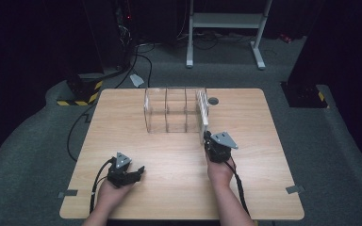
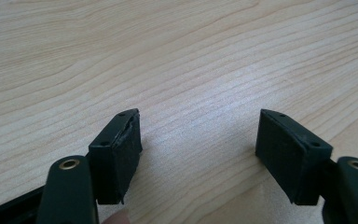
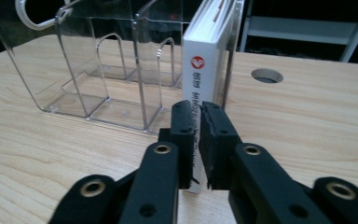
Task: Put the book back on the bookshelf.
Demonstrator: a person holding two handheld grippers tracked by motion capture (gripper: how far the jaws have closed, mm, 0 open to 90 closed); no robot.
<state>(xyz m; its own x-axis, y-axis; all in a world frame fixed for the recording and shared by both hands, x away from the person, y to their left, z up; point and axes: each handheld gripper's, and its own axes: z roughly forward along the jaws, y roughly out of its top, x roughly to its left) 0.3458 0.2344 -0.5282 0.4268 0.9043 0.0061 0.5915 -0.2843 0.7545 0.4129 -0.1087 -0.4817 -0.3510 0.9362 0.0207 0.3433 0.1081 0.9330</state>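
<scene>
Clear acrylic rack [image 1: 169, 113] stands on the far middle of the wooden table [image 1: 122, 117], split by upright dividers into several slots; seen from the right gripper view [image 3: 102, 79], its walls are see-through and the slots to the left of the book hold nothing.

White book [image 3: 204, 74] stands upright in the rack's end slot, the one nearest the round cable hole [image 3: 266, 75] in the table top. Spine faces the camera: a red round logo with a white mark near the top, then a column of dark characters below it, too small and partly covered to read. In the high view the book [image 1: 201, 107] shows as a thin white slab at the rack's right end.

Right gripper [image 3: 199, 140]: jaws drawn narrow, clamped on the lower part of the book's spine, one pad each side. In the high view it [image 1: 206, 137] sits at the rack's near right corner, grey plate on top, cable trailing back along the forearm.

Left gripper [image 2: 198, 140]: jaws wide apart, nothing between them but bare wood grain. In the high view it [image 1: 140, 170] rests low over the near left part of the table, well apart from the rack, pointing right.
</scene>
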